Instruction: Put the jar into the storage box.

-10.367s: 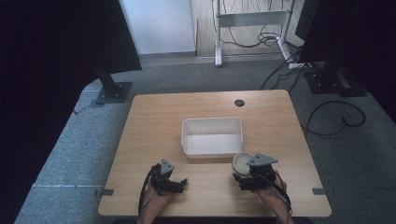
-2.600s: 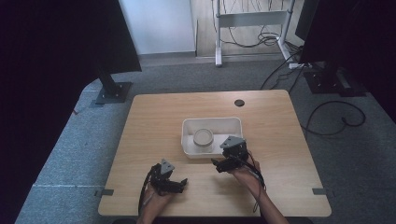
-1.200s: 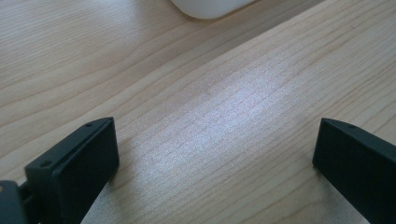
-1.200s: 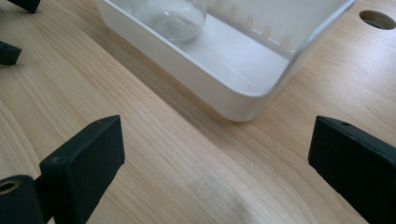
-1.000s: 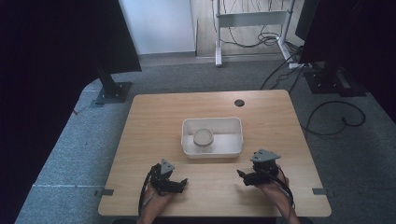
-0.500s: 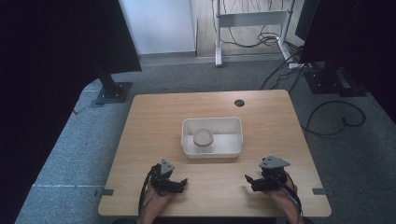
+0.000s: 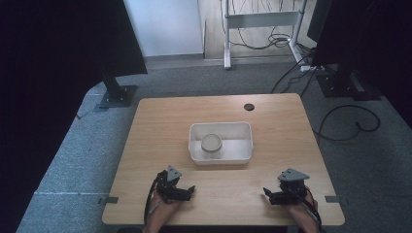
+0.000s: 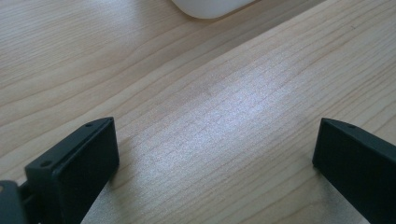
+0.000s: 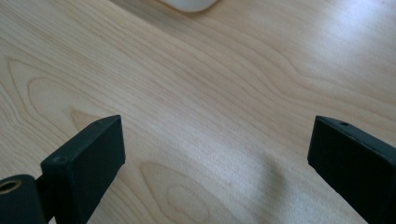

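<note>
A small round container [image 7: 212, 144] with a pale top sits inside the white rectangular bin [image 7: 245, 131], in the bin's left half and close to its near wall. The bin stands near the middle of the wooden table [image 7: 160, 121], well apart from both tools. Nearer the person, the right gripper [image 7: 268, 194] rests low over the table's near right corner, its jaws spread wide with only bare wood between them, gripping nothing; in the right gripper view a rounded white edge of the bin [image 9: 187, 4] shows at the top. The left gripper [image 7: 190, 190] sits by the near edge, left of centre, likewise with its jaws wide apart and empty, and the left gripper view catches a white corner of the bin [image 8: 210, 7] far ahead. A dark round hole [image 7: 248, 106] lies in the tabletop near the far edge.
</note>
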The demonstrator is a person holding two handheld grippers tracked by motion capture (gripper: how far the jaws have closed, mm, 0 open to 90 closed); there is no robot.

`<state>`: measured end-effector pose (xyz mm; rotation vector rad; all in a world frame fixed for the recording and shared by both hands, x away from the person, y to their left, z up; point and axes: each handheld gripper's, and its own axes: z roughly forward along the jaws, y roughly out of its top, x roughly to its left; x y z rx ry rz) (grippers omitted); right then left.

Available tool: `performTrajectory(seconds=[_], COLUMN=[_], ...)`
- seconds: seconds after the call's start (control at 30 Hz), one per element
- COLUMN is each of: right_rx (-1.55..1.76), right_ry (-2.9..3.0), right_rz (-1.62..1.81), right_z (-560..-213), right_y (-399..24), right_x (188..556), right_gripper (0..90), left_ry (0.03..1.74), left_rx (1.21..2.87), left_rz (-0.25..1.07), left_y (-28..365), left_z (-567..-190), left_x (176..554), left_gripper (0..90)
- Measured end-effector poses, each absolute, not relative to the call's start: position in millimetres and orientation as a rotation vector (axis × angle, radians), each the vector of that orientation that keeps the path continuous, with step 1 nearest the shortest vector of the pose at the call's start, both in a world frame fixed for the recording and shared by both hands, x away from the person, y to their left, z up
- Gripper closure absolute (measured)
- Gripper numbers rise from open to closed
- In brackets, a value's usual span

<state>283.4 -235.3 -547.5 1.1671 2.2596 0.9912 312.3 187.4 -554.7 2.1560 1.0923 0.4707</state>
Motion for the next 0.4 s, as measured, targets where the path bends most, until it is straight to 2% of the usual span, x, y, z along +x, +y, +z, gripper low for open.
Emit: performTrajectory(seconds=[0.4], right_rx=[1.206], right_ry=[2.279], right_rz=[0.971], right_z=[-555.6], right_y=[-239.0], right_x=[282.1], right_gripper=[4.3], left_ry=[1.093], left_rx=[2.156], left_rz=[0.470], left_y=[187.3], left_z=[-554.7], left_x=[312.3], left_gripper=[0.0])
